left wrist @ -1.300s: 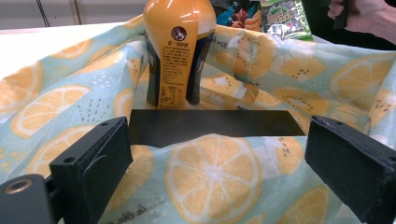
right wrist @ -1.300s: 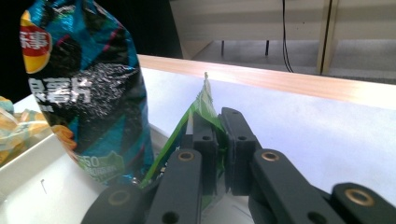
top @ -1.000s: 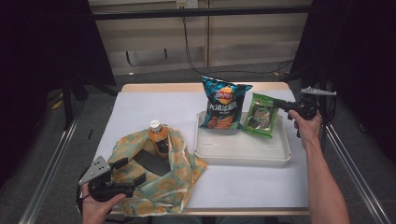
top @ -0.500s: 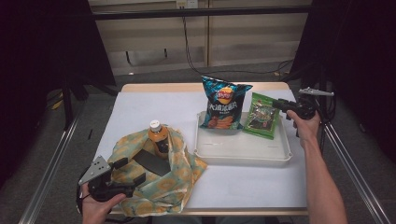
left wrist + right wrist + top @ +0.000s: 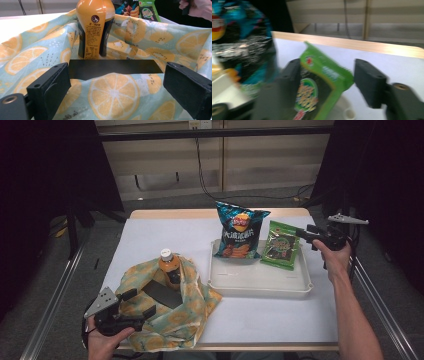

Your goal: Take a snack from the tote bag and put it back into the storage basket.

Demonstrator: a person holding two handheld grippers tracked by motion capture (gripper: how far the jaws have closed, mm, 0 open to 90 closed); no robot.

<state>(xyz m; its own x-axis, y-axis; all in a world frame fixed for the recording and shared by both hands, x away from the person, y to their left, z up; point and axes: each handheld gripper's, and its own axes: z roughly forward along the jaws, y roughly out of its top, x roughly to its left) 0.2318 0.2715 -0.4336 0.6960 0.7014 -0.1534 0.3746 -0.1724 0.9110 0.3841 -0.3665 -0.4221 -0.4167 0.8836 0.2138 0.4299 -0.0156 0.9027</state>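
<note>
While the flat green foil snack packet (image 5: 281, 245) leans against the far right rim of the shallow white plastic tray (image 5: 260, 282), the right tongs (image 5: 306, 233) sit just beside its upper right corner with their jaws spread; they have just been opening, and in the right gripper view the packet (image 5: 319, 85) stands between the jaws with a gap on the right side, so it looks let go rather than pinched. Judging by that, placing this packet in the tray seems done. It is a crimped-edge pouch, bright green round a dark printed panel, tilted and propped on the rim. Touching its left side stands the puffy teal crisp bag (image 5: 239, 231), also leaning in the tray at the far edge of the tabletop (image 5: 165, 232). What is probably left lies near the front left corner: the orange juice bottle with a white cap (image 5: 169, 266) and a flat black rectangular card (image 5: 163, 293) still rest in the lemon-print cloth bag (image 5: 192, 312). The left tongs (image 5: 142, 302) wait at the cloth's near edge, jaws spread wide and holding nothing.
</note>
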